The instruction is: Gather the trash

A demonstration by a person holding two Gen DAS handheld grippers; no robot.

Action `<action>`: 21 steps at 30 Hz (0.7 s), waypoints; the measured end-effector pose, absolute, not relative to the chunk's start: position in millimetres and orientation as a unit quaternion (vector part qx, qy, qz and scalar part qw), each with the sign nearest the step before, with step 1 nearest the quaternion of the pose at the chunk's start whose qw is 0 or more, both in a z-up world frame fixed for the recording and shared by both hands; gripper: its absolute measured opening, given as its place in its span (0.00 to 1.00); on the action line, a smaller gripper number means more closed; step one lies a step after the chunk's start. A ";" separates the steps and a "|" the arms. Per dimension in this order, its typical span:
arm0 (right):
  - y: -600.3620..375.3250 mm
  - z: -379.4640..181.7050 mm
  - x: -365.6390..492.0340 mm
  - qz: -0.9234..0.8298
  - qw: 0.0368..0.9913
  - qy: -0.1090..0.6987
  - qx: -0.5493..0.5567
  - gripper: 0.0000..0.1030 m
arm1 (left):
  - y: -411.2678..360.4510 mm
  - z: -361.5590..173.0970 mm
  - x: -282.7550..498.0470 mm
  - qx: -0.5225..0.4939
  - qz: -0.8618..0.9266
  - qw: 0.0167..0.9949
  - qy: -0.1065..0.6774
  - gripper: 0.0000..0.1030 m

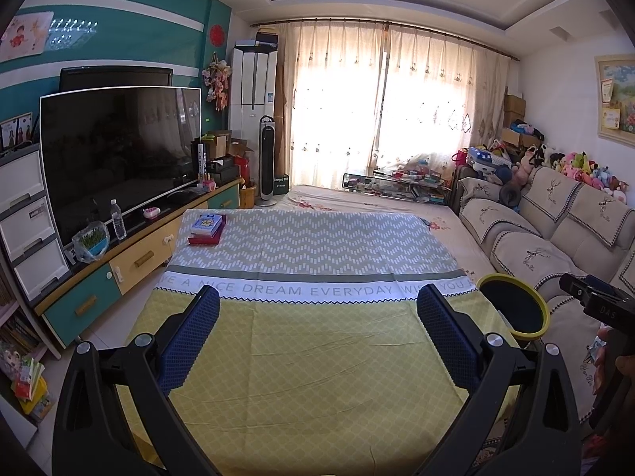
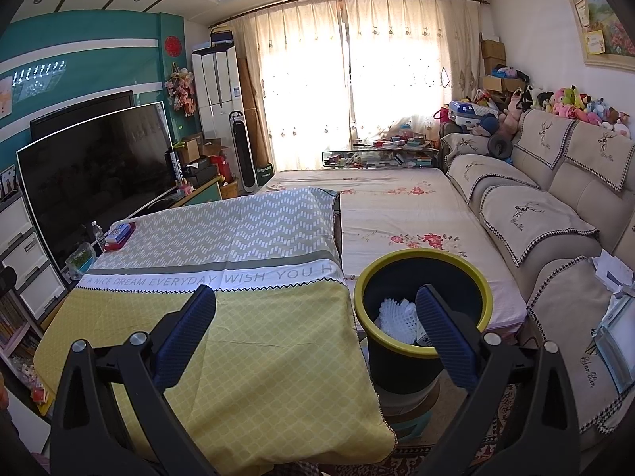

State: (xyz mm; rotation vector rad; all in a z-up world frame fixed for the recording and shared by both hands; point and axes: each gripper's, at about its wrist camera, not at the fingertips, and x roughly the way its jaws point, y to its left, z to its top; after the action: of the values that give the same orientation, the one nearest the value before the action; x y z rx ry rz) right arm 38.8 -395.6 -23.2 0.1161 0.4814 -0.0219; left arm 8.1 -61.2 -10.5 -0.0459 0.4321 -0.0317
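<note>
A black bin with a yellow rim point(image 2: 420, 269) stands at the table's right edge; it also shows in the left wrist view point(image 1: 512, 305). White crumpled trash point(image 2: 397, 315) lies inside it. My right gripper point(image 2: 317, 309) is open and empty, its right finger over the bin's mouth. My left gripper point(image 1: 317, 313) is open and empty above the yellow part of the tablecloth point(image 1: 317, 357). The right gripper's body point(image 1: 595, 305) shows at the right edge of the left wrist view.
A stack of small boxes point(image 1: 207, 229) lies at the table's far left corner. A TV point(image 1: 119, 150) on a cabinet with a water bottle point(image 1: 118, 219) stands left. A covered sofa point(image 2: 547, 218) with papers point(image 2: 613, 273) runs along the right. A low flowered bed point(image 2: 397, 206) lies behind.
</note>
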 end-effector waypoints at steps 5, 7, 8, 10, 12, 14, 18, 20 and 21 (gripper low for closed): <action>-394.1 -25.0 39.1 -0.010 0.969 0.238 0.057 0.93 | -62.3 -11.7 7.6 -0.023 -0.017 0.976 0.215 0.95; -393.0 -26.5 39.7 -0.009 0.969 0.239 0.057 0.93 | -62.8 -11.8 7.4 -0.023 -0.017 0.976 0.215 0.95; -392.9 -26.7 39.7 -0.009 0.969 0.239 0.056 0.93 | -63.1 -12.2 6.9 -0.023 -0.017 0.976 0.214 0.95; -391.3 -28.9 40.1 -0.008 0.969 0.240 0.056 0.93 | -63.7 -12.3 6.7 -0.024 -0.016 0.977 0.213 0.95; -391.9 -29.4 41.1 -0.008 0.969 0.240 0.056 0.93 | -64.2 -12.8 6.5 -0.025 -0.018 0.977 0.213 0.95; -391.4 -29.9 41.2 -0.007 0.969 0.241 0.056 0.93 | -64.5 -12.5 6.7 -0.027 -0.021 0.976 0.214 0.95; -388.9 -32.1 42.0 -0.006 0.968 0.243 0.055 0.93 | -62.3 -11.8 7.8 -0.030 -0.023 0.975 0.217 0.95; -387.2 -33.2 41.4 -0.006 0.968 0.244 0.054 0.93 | -62.4 -12.3 7.9 -0.030 -0.024 0.975 0.217 0.95; -388.3 -32.8 42.1 -0.005 0.968 0.245 0.054 0.93 | -62.5 -12.3 8.0 -0.030 -0.024 0.975 0.218 0.95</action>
State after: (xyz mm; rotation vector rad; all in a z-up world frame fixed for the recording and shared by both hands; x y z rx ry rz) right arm 42.1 -388.3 -32.8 0.1096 0.4945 -0.0108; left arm 8.0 -62.5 -12.3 -0.0609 0.4389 -0.0483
